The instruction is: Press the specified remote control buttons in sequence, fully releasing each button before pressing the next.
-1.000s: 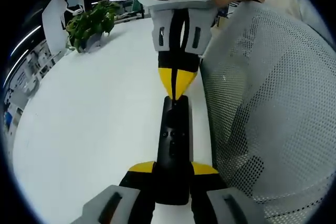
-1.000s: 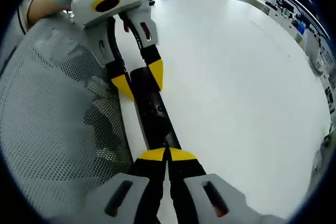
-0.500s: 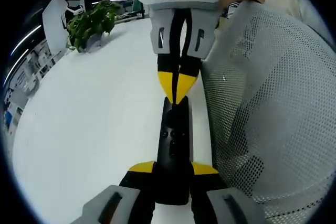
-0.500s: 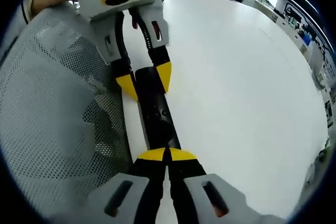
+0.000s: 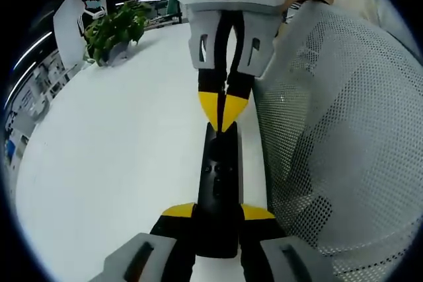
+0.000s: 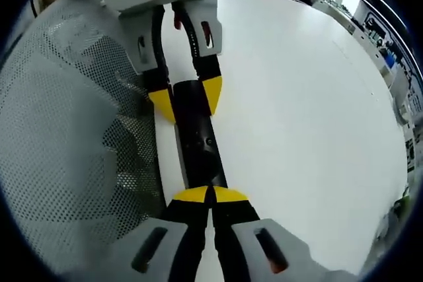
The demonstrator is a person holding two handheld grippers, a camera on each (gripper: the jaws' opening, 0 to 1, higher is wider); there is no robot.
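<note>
Slim black remote (image 5: 218, 189) beside perforated white mesh (image 5: 337, 137).

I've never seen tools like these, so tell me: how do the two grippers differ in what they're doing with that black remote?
The left gripper has its jaws spread on either side of the remote control, holding one end. The right gripper has its jaws shut together, their tips meeting at the remote's other end, seemingly resting on its face. The left gripper clamps the sides; the right gripper comes down like a single pointer. Both have yellow tips and white housings.
</note>
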